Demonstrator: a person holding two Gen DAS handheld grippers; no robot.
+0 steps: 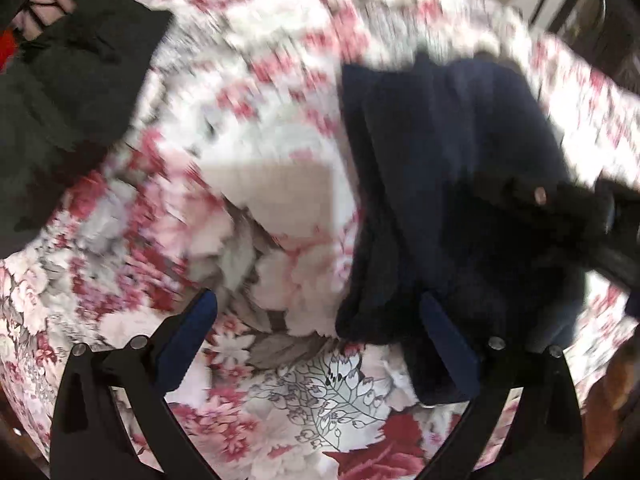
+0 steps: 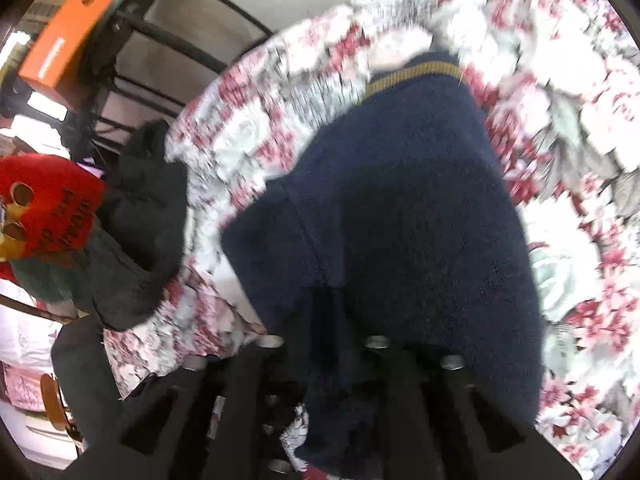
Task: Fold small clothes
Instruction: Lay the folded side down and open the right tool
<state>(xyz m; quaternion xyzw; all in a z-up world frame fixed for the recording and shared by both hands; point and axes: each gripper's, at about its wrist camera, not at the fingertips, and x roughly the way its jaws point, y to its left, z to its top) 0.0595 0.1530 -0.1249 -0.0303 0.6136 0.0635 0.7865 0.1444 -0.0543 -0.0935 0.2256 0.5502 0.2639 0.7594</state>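
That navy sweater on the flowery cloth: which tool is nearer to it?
Right. The right tool looks closed on the navy sweater; the left tool is open beside its edge, one finger against it.

Right wrist view: dark lettering runs across the red item [image 2: 52,200] at the left edge, but blur and tilt leave it unreadable. The orange box [image 2: 64,36] at upper left carries a pale strip of print along its side edge, too small and smeared to make out. Left wrist view: no text, label, brand or number is legible anywhere.
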